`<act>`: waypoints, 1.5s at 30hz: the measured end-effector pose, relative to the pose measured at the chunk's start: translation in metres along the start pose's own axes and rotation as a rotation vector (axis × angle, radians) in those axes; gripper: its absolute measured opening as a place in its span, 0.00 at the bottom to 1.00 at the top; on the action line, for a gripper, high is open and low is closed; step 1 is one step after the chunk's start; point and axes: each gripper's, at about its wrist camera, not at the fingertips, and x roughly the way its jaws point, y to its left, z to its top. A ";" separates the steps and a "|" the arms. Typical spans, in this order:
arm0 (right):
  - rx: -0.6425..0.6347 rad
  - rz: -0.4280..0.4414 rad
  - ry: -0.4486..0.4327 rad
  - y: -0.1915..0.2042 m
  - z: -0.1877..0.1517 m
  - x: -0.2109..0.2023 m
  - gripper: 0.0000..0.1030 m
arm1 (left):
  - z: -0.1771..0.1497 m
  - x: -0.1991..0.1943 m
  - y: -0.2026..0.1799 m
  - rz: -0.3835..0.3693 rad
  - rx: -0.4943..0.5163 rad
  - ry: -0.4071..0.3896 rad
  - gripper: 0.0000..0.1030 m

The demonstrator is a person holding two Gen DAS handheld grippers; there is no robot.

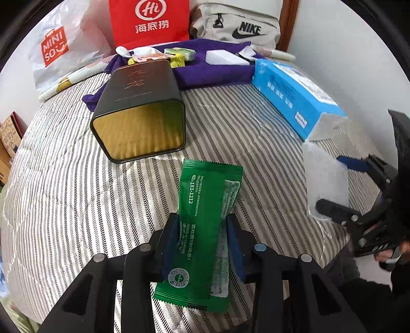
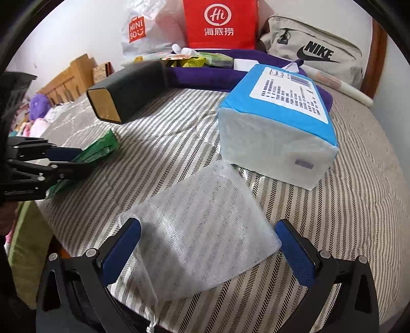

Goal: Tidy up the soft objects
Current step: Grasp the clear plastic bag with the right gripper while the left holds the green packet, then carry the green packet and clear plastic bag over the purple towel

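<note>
A green foil packet (image 1: 205, 230) sits lengthwise between the blue pads of my left gripper (image 1: 202, 217), which press on both its long edges; its far end points at the black tin. In the right wrist view the same packet (image 2: 100, 151) sticks out of the left gripper (image 2: 74, 161) at the left. My right gripper (image 2: 207, 225) stands wide open over a white mesh drawstring pouch (image 2: 200, 230) that lies flat on the striped bed cover (image 2: 358, 205); neither pad presses it. From the left wrist the right gripper (image 1: 328, 181) shows at the right edge, straddling the pouch (image 1: 325, 176).
A black tin (image 1: 141, 107) lies on its side, gold bottom toward me. A blue tissue pack (image 2: 276, 133) lies just beyond the pouch. Behind are a purple cloth (image 1: 210, 71) with small items, a white shopping bag (image 1: 59, 48), a red bag (image 1: 148, 23) and a grey backpack (image 2: 315, 48).
</note>
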 end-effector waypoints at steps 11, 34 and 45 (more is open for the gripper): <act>-0.040 0.032 -0.087 0.007 -0.012 -0.018 0.29 | 0.004 0.007 0.012 -0.011 -0.074 -0.066 0.25; 0.082 0.121 -0.095 -0.029 0.005 -0.065 0.05 | 0.019 -0.039 0.013 -0.016 -0.186 -0.132 0.24; 0.077 0.123 -0.152 -0.041 0.025 -0.087 0.05 | 0.041 -0.063 0.030 0.015 -0.227 -0.186 0.24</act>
